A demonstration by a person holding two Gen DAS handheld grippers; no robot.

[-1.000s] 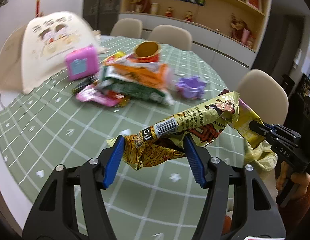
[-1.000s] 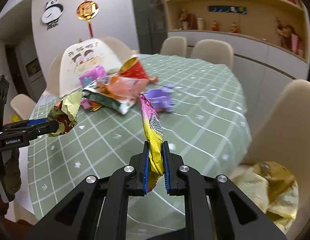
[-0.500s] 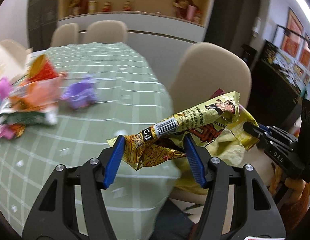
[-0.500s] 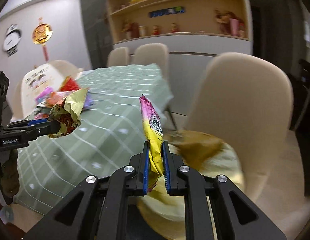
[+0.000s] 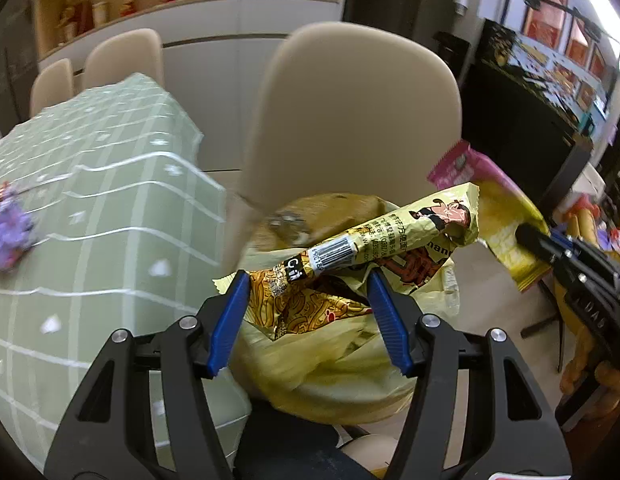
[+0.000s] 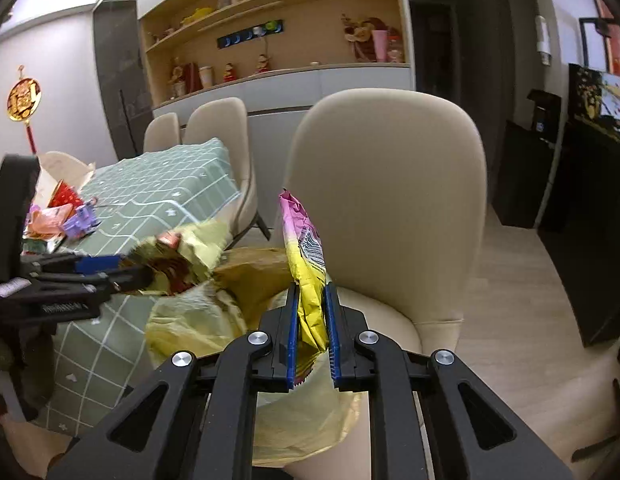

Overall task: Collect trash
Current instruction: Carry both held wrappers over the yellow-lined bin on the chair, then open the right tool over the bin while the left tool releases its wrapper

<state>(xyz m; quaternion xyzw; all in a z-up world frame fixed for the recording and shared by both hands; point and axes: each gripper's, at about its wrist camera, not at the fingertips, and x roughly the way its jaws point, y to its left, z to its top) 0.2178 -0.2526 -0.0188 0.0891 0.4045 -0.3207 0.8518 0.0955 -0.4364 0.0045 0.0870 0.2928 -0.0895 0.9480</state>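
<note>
While a beige dining chair (image 6: 389,200) filled the middle of both wrist views, a green checked tabletop (image 5: 90,220) ran off toward nine o'clock, with leftover wrappers (image 6: 50,220) and a purple toy (image 5: 8,236) lying near its far edge. On the chair's seat sat a yellow plastic trash bag (image 5: 329,364), its mouth open and crumpled, just beside the hanging edge of the cloth.

Over that bag, the left gripper (image 5: 308,320) held a crumpled yellow noodle wrapper (image 5: 369,248); its blue fingers (image 5: 226,320) stood fairly wide apart yet pressed on the wrapper's bunched lower end, and the barcoded length stuck out toward two o'clock above the bag's mouth. In the right wrist view the same wrapper showed at nine o'clock, blurred, right at the bag's rim.

At three o'clock in the left view, the right gripper (image 6: 311,332) pinched a pink-and-yellow snack packet (image 6: 306,272) edge-on, its fingers (image 6: 293,332) squeezed close with only the thin foil between them. That packet stood upright above the near side of the bag, its pink top toward twelve o'clock against the chair's back.
</note>
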